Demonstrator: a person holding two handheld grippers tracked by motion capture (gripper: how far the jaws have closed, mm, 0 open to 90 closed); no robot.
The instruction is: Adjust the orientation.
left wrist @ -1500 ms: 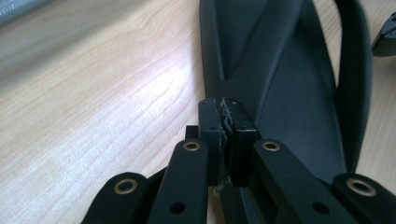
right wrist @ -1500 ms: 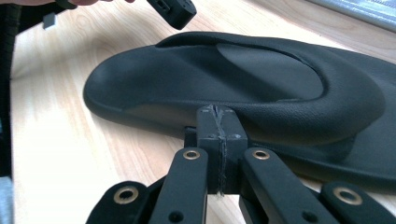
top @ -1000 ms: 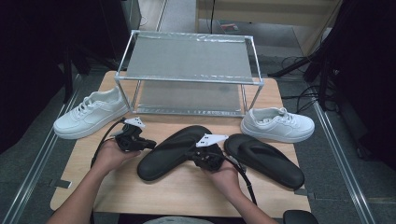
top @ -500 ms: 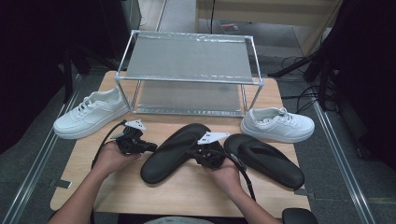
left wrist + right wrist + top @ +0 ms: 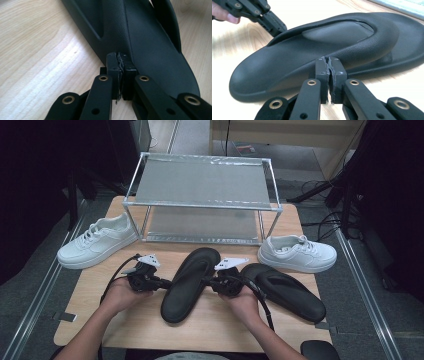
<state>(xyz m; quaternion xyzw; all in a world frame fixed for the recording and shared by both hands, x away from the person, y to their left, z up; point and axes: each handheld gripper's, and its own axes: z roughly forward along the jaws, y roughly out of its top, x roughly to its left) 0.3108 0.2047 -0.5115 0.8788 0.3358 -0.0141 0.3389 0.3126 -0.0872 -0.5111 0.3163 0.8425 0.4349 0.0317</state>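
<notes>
Both forearms come in low over the near edge of the desk (image 5: 100, 320) and angle inward, so the two hands face each other across one black flip-flop (image 5: 187, 282). The left hand (image 5: 120, 295) grips the left tool (image 5: 165, 283) with its tip aimed sideways at the flip-flop's left edge. In the left gripper view the jaws stand pressed together, pad against pad with nothing between them, and their tip sits right at the rim of the flip-flop (image 5: 140, 37), beside the strap; whether it touches the rim I cannot tell.

The right hand (image 5: 245, 302) holds the right tool (image 5: 212, 284) level, pointing the opposite way at the same flip-flop's right edge. In the right gripper view its jaws are likewise together and empty, the tip just at the sole's side wall (image 5: 312, 57), with the left tool (image 5: 273, 23) showing beyond the flip-flop on its far side.

So the flip-flop lies flat on the desk between the two tool tips, toe end away from the person. A second black flip-flop (image 5: 290, 290) lies just beyond the right hand. A white sneaker (image 5: 95, 242) sits outward of the left tool, another white sneaker (image 5: 297, 254) outward of the right, and a metal shoe rack (image 5: 200, 190) stands ahead of both.
</notes>
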